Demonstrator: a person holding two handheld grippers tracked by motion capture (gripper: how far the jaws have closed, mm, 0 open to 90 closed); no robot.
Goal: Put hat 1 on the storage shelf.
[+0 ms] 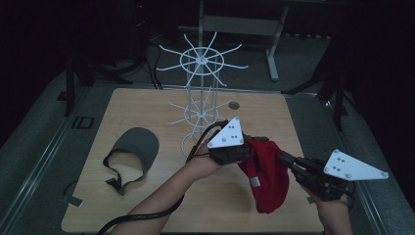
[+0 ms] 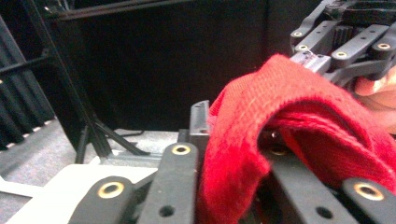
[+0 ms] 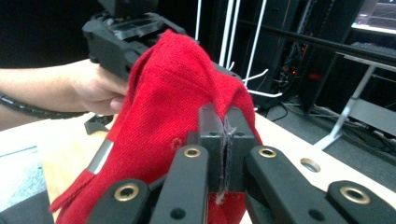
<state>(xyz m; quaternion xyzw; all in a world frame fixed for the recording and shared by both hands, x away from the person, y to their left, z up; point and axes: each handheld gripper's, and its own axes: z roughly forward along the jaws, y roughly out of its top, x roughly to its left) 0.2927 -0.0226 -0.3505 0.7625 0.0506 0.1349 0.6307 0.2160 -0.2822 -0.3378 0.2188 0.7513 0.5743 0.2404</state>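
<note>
A red cap [image 1: 266, 178] hangs in the air above the front right of the wooden table [image 1: 122, 107], held between both grippers. My left gripper [image 1: 247, 152] grips its upper left edge; in the left gripper view the red fabric [image 2: 280, 102] folds over the jaws of the left gripper [image 2: 231, 133] and hides one of them. My right gripper [image 1: 281, 157] comes in from the right. In the right gripper view the right gripper [image 3: 224, 126] has its jaws pinched together on a thin fold of the red cap [image 3: 173, 93].
A grey cap [image 1: 137, 147] with a loose strap lies on the left of the table. A white wire rack [image 1: 200, 98] with two tiers of radial hooks stands at the back centre. Dark stands and table legs surround the table.
</note>
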